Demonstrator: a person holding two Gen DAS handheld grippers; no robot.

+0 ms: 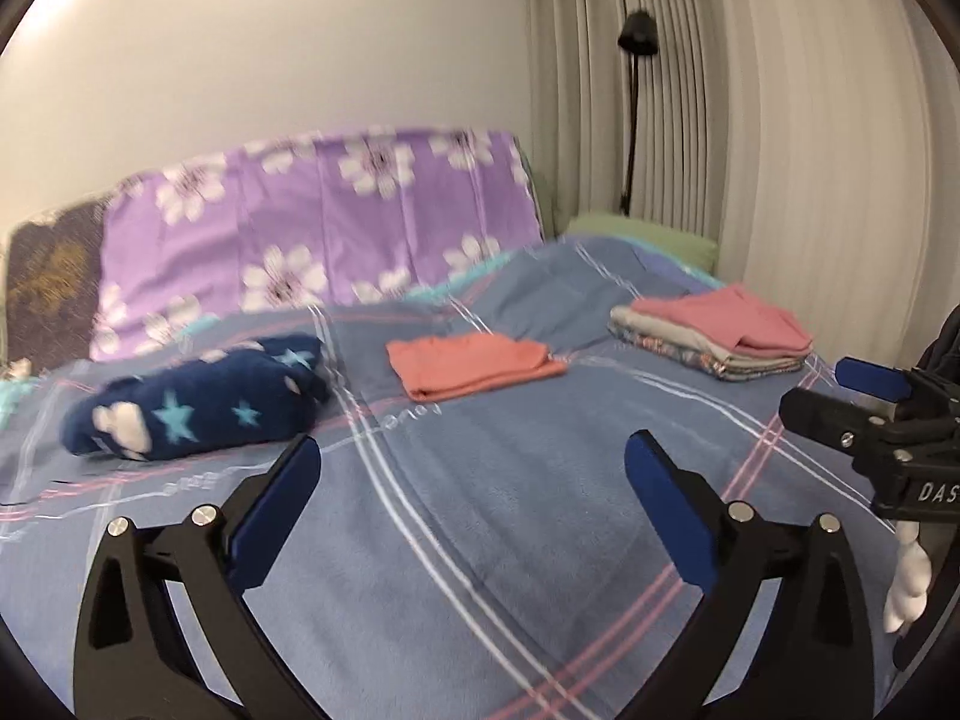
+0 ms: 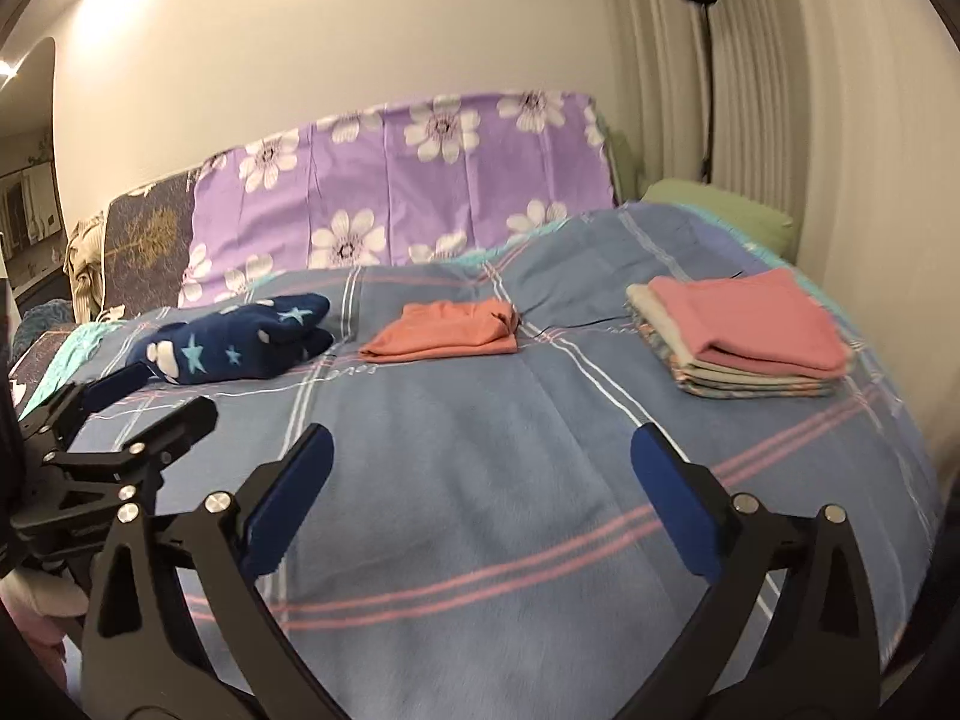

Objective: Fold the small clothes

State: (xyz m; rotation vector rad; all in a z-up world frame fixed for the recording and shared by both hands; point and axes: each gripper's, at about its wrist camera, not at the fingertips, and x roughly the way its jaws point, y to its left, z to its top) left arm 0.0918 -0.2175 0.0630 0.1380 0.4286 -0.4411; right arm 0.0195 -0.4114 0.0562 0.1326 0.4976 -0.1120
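A folded salmon-orange garment [image 1: 474, 369] [image 2: 444, 330] lies flat mid-bed. To its right stands a neat stack of folded clothes [image 1: 714, 333] [image 2: 744, 330] with a pink piece on top. A bundled navy garment with stars [image 1: 198, 402] [image 2: 240, 342] sits to the left. My left gripper [image 1: 474, 450] [image 2: 168, 390] hovers over the near part of the bed, jaws wide open and holding nothing. My right gripper [image 2: 483, 438] [image 1: 822, 390] is beside it on the right, also wide open with nothing between its pads. Neither touches any cloth.
The bed carries a blue plaid blanket [image 1: 480, 570] [image 2: 480, 528]. A purple flowered sheet [image 1: 324, 222] drapes the backrest behind. A green pillow [image 1: 648, 237] lies at the far right, near a black lamp [image 1: 636, 36] and pale curtains [image 1: 780, 120].
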